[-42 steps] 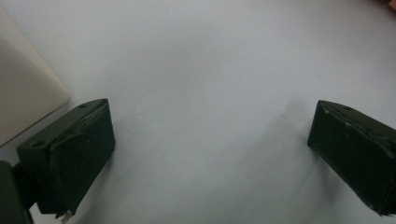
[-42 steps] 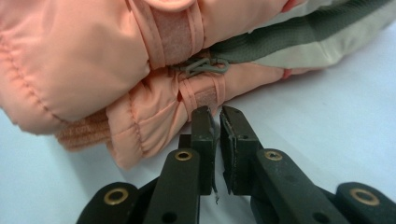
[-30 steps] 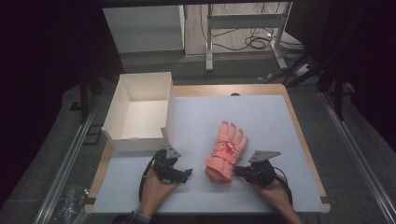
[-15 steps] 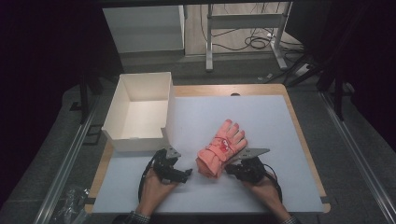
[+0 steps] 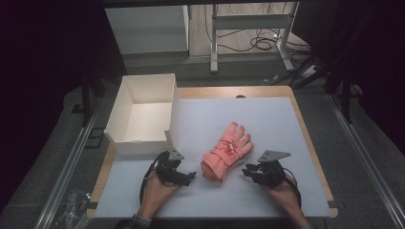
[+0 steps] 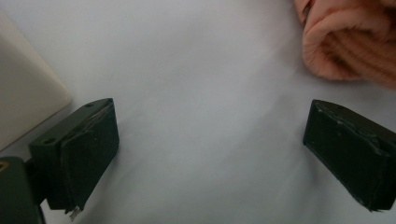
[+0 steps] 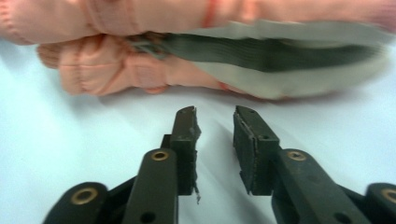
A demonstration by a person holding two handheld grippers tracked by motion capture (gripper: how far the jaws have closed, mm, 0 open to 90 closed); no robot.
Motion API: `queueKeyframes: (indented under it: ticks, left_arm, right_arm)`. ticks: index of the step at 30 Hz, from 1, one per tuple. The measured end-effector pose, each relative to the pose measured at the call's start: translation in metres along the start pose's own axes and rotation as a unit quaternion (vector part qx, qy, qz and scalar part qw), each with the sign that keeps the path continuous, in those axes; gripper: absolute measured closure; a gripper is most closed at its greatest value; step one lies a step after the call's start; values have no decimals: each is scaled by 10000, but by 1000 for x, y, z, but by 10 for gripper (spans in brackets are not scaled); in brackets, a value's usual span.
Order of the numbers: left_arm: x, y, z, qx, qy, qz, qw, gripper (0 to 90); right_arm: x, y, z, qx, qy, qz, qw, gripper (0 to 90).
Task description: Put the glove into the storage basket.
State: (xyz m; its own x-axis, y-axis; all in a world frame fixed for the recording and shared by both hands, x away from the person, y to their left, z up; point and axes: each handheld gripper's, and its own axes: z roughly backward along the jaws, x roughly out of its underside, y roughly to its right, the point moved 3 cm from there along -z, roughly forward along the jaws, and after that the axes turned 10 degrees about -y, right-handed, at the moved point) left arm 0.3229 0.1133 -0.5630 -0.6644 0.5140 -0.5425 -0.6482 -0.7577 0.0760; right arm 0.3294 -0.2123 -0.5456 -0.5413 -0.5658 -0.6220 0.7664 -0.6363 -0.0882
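A pair of pink knitted gloves [image 5: 226, 151] lies stacked on the white tabletop [image 5: 267, 114], just below the middle of the high view, fingertips pointing toward the upper right of the frame. The left gripper [image 5: 186, 176] sits at the lower left of the gloves, near the cuff end but apart from it; its fingers [image 6: 88, 144] are spread wide with only bare tabletop between them, and the ribbed cuff shows at the upper right of the left gripper view. The right gripper [image 5: 248, 171] is just to the right of the gloves; its fingers [image 7: 187, 135] have just been opening and now stand a narrow gap apart, holding nothing. A white cardboard box [image 5: 143, 114] stands open at the upper left.
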Motion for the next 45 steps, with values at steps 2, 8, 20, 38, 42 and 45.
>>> queueKeyframes:
  ticks: [2,8,20,38,42,45]
  left_arm:
    - [-3,0,5,67,78,36,9999,38]
    - [-17,0,19,221,169,33,9996,32]
    - [-54,7,46,407,234,-97,9988,18]
    - [-114,59,15,678,37,-611,9958,0]
    - [-119,65,-1,618,-81,-647,9960,0]
    - [-123,68,-10,689,-91,-620,9957,0]
  right_arm:
    - [4,5,4,87,46,-95,9999,635]
    - [14,19,12,433,56,-206,9988,529]
    - [27,53,28,1136,2,-465,9924,281]
    - [31,62,26,1283,-194,-564,9899,155]
    - [31,62,26,1288,-188,-556,9899,155]
    - [32,62,26,1295,-180,-542,9899,155]
